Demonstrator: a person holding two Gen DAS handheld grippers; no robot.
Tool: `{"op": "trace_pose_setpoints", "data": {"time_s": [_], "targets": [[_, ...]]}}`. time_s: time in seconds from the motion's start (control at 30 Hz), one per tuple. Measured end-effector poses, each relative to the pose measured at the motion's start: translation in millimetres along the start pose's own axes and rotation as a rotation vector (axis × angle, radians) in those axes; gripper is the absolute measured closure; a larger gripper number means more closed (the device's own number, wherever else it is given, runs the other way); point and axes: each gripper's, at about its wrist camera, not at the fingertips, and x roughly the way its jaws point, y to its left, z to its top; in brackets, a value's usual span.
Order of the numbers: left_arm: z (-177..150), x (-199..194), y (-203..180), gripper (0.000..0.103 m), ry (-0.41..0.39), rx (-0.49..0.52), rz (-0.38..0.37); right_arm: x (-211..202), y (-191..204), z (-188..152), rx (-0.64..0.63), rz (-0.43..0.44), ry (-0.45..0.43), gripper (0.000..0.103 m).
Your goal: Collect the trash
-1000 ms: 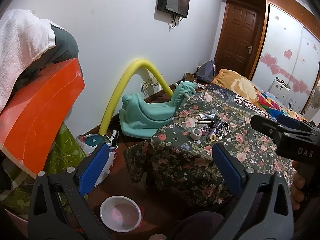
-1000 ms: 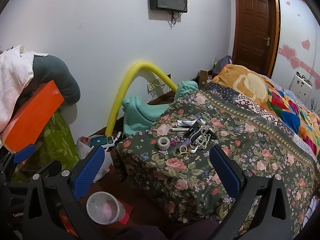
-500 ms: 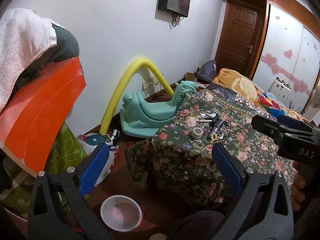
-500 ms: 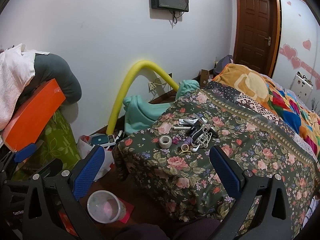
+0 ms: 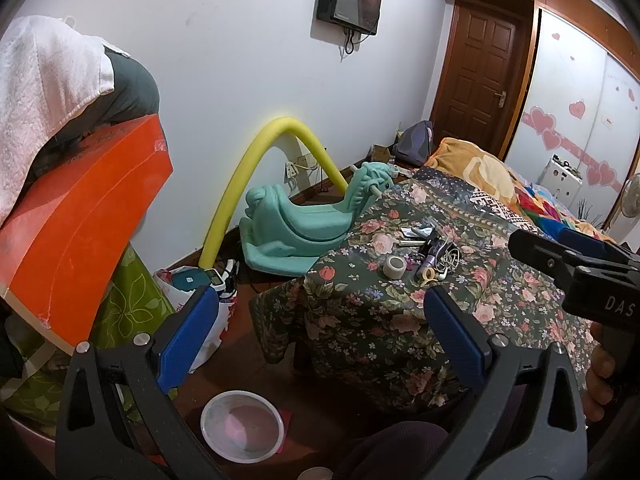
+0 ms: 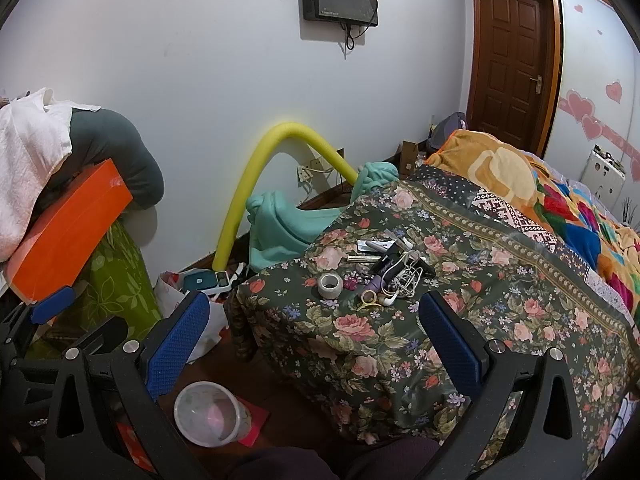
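A heap of small items [image 6: 390, 270] lies on the floral bedspread [image 6: 400, 340] near the bed's corner: a tape roll [image 6: 330, 285], tangled white cords [image 6: 406, 278], small yellow scissors [image 6: 369, 300] and dark tubes. The heap also shows in the left wrist view [image 5: 426, 252]. A clear plastic tub [image 6: 208, 414] stands on the floor below; it also shows in the left wrist view [image 5: 243, 426]. My left gripper [image 5: 320, 336] and my right gripper [image 6: 316, 336] are both open and empty, held short of the bed corner. The right gripper's body shows at the right of the left wrist view [image 5: 580, 264].
A teal rocking toy [image 5: 308, 216] and a bent yellow foam tube [image 5: 256, 168] stand by the wall. An orange box [image 5: 76, 232] under towels sits at the left on a green-wrapped stack [image 6: 108, 276]. A white bag [image 6: 200, 304] with gadgets lies on the floor.
Both views shift only slightly. The right wrist view has edged a little closer to the bed corner. Both grippers stay open.
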Motion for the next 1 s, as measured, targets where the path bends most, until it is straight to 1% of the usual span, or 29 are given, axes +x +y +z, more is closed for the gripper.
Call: {"op": "trace_pose_setpoints", "data": {"time_s": [0.53,0.83,1.0], "targets": [[5.3,-4.2,0.7,0.000,-0.011,0.000,0.006,-5.0,-0.2,3.9,-0.003,-0.001,-0.009,0.000],[10.8,-5.0,2.7,0.000,-0.015,-0.016,0.005,-5.4,-1.5,3.3,-0.003,0.000,-0.011,0.000],[13.1,-3.3,2.0,0.000,-0.017,-0.022,0.005,-3.3,-8.3,5.8,0.004,-0.005,-0.012,0.000]]}}
